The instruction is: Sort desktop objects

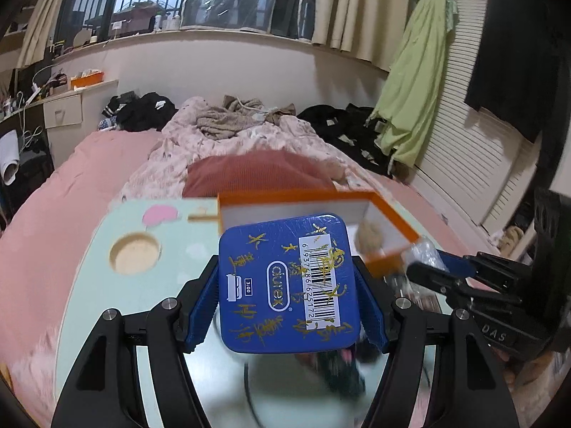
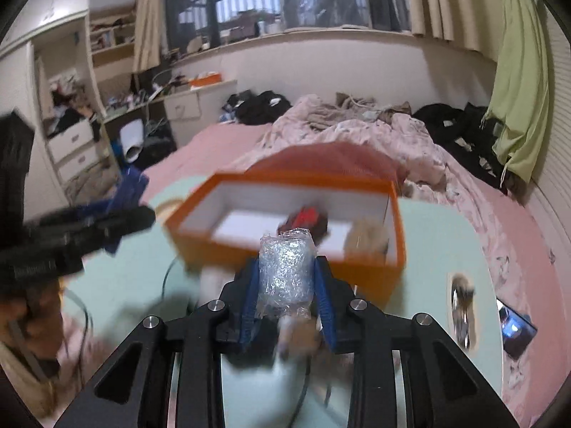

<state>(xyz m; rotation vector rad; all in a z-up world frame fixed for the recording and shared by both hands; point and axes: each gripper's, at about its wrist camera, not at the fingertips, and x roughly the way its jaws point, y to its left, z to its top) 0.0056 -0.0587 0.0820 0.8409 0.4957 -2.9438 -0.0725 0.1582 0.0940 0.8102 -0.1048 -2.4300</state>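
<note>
1. Sorting looks partly done, I judge: the orange box (image 2: pixel 285 221) on the pale green table (image 1: pixel 92 285) already holds a red-and-black item (image 2: pixel 305 219) and a tan fuzzy thing (image 2: pixel 367 239).
2. 2 more things are on their way. My left claw (image 1: pixel 287 289) is clamped on a blue tin (image 1: pixel 287 281), pads pressing its 2 sides, just in front of the box.
3. My right claw (image 2: pixel 285 285) is closed on a bubble-wrapped bundle (image 2: pixel 285 271), also just short of the box's near wall.
4. Left to do: drop both in. A cable (image 2: pixel 82 314), a metal object (image 2: pixel 460 303) and a phone (image 2: pixel 515 328) lie on the table unsorted.
5. Both claws point forward and somewhat down toward the box, side by side.
</note>
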